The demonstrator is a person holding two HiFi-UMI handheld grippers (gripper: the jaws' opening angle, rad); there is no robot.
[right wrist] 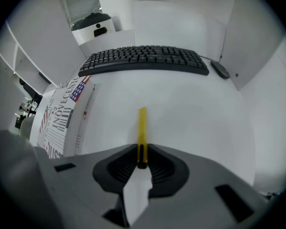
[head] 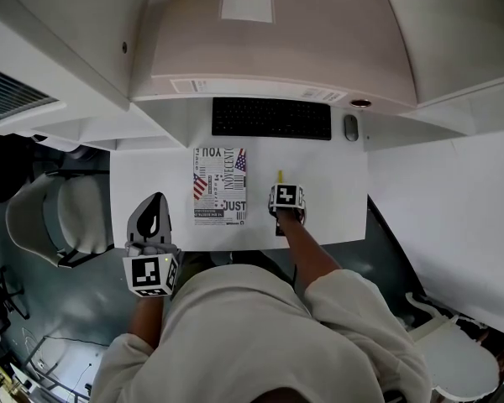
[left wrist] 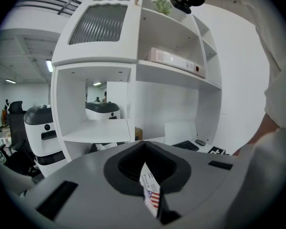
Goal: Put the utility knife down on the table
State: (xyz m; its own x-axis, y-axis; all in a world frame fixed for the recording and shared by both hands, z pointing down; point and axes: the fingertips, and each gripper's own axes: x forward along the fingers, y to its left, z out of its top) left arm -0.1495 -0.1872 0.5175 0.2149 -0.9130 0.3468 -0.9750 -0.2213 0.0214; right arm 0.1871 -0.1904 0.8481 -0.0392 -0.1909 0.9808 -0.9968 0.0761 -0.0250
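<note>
The yellow utility knife [right wrist: 142, 128] sticks out from between the pads of my right gripper [right wrist: 142, 157], its black end pinched there and its blade end low over the white table [right wrist: 195, 118]. In the head view only the knife's yellow tip [head: 279, 175] shows beyond the right gripper [head: 286, 206], which points steeply down near the table's front edge. My left gripper [head: 156, 200] hangs off the table's front left corner, its jaws together with nothing in them; in its own view the left gripper [left wrist: 144, 146] points at the shelves.
A printed box [head: 219, 187] lies left of the knife, also seen as the printed box [right wrist: 62, 113]. A black keyboard [head: 271, 118] and a mouse [head: 350, 128] sit at the back. A shelf unit [head: 277, 32] overhangs the desk. An office chair [head: 55, 217] stands at the left.
</note>
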